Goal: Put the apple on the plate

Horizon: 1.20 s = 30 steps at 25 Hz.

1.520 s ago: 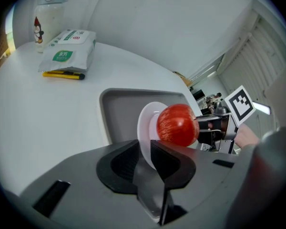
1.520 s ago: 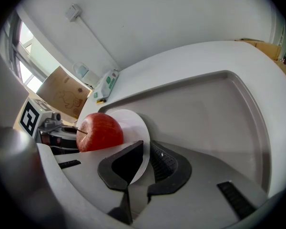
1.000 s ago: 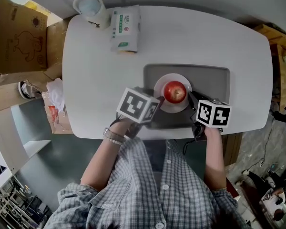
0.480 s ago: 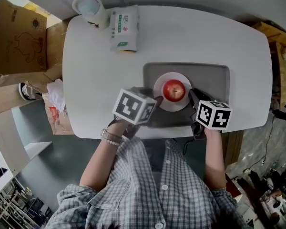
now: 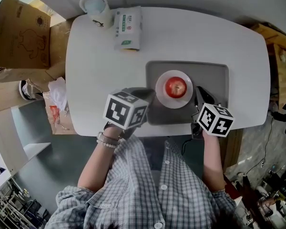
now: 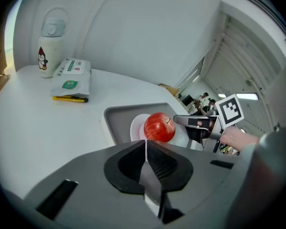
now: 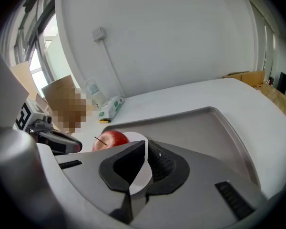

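Head view: the round red apple [image 5: 176, 87] sits in the middle of the small white plate [image 5: 160, 93]. The plate lies in the flat grey tray [image 5: 214, 80] on the white table [image 5: 205, 37]. So the apple looks like it is already where it should be.

The left gripper [image 6: 145, 143] is just beside the plate on one side. Its jaws have just been closing, and now they are pressed together with nothing between them. The right gripper [image 7: 146, 148] is just beside the plate on the other side. Its jaws look pressed together too, and they hold nothing. No gripper touches the apple.

I think the job left is to take both grippers away and leave the apple alone. To do that well, lift them up and back toward the person, away from the plate. Do not swing them across the tray. The apple is round and smooth and the plate is small, so a little bump could make it roll off. Keep the tips clear of the plate's rim as well, because a knock there could tip or slide the plate. Go slowly, and watch that the apple sits quiet.
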Available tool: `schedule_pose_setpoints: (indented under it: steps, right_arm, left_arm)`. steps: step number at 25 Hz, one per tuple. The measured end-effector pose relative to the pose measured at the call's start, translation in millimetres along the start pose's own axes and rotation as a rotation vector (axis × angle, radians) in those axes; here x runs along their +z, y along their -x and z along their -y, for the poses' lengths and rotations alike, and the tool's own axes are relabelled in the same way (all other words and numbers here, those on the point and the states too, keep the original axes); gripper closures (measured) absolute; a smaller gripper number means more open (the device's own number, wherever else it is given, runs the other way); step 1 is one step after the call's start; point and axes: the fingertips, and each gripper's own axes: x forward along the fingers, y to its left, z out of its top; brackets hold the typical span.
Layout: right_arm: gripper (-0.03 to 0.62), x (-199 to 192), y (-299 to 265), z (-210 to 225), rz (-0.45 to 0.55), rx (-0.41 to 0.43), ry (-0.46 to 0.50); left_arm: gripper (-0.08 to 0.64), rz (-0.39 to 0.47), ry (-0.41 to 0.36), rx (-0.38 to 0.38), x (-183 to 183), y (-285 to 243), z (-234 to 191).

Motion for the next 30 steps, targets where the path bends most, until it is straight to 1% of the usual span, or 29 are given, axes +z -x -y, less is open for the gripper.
schedule_pose_setpoints:
  steps: [3, 7, 13, 17, 22, 30]
  right_arm:
    - [0.559, 3.4, 9.8, -10.9, 0.036, 0.009, 0.027]
    - [0.56, 12.3, 26.5, -28.5, 0.096, -0.001, 0.095]
    - [0.56, 27.9, 55.4, -59.9, 0.198, 0.004, 0.188]
    - [0.56, 32.9, 76.1, -81.1, 0.266, 0.006, 0.201]
    - [0.56, 30.2, 100.5, -108.0, 0.334, 0.007, 0.216]
    - [0.56, 24.6, 140.8, -137.6, 0.426, -0.015, 0.257]
  left_arm:
    - [0.546, 0.068, -0.007, -0.02, 6.5, 15.2, 4.9]
    - [0.551, 0.155, -0.056, -0.021, 12.3, 39.4, 7.9]
    - [0.551, 0.238, -0.106, -0.019, 10.7, 76.3, 10.7]
    - [0.551, 0.301, -0.16, -0.037, 9.0, 102.5, 18.0]
    - [0.551, 0.36, -0.187, -0.055, 2.5, 135.0, 26.4]
    - [0.552, 0.457, -0.279, -0.05, -2.6, 190.4, 45.8]
